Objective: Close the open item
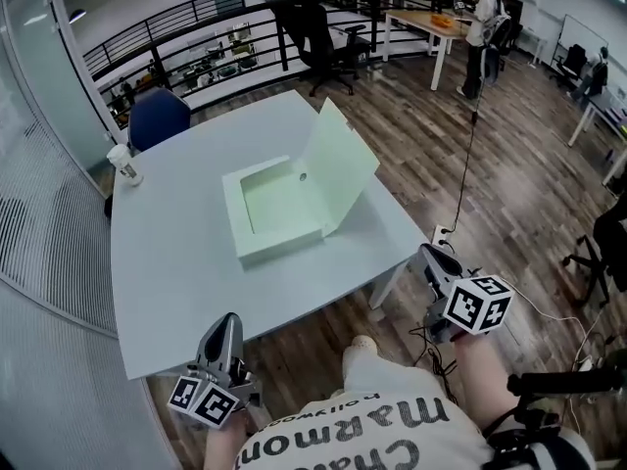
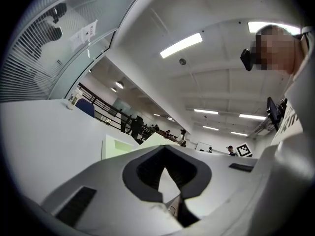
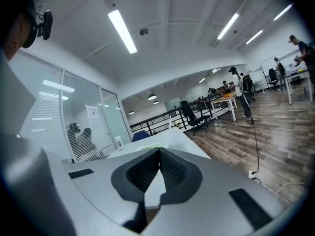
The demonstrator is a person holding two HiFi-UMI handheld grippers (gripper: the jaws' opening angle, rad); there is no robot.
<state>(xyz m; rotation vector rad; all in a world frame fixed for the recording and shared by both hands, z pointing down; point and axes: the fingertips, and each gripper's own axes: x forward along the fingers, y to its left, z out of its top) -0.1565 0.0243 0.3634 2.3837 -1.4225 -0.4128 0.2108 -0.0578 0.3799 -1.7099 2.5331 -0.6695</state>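
Observation:
A shallow pale green box (image 1: 279,204) lies open in the middle of the white table (image 1: 176,262). Its lid (image 1: 341,163) stands up on the right side, tilted back. Both grippers hang below the table's near edge, well short of the box. My left gripper (image 1: 230,321) is at the near left corner, shut and empty. My right gripper (image 1: 431,255) is off the table's near right corner, also shut and empty. In the left gripper view the box (image 2: 115,146) and its lid (image 2: 153,139) show beyond the closed left gripper (image 2: 165,149). The right gripper view has the right gripper (image 3: 159,151) pointing along the table (image 3: 172,136).
A paper cup (image 1: 124,164) stands at the table's far left corner, with a blue chair (image 1: 157,116) behind it. A glass wall runs along the left. A cable leads to a floor socket (image 1: 441,233) on the right. A black office chair (image 1: 323,32) and a standing person (image 1: 485,23) are farther off.

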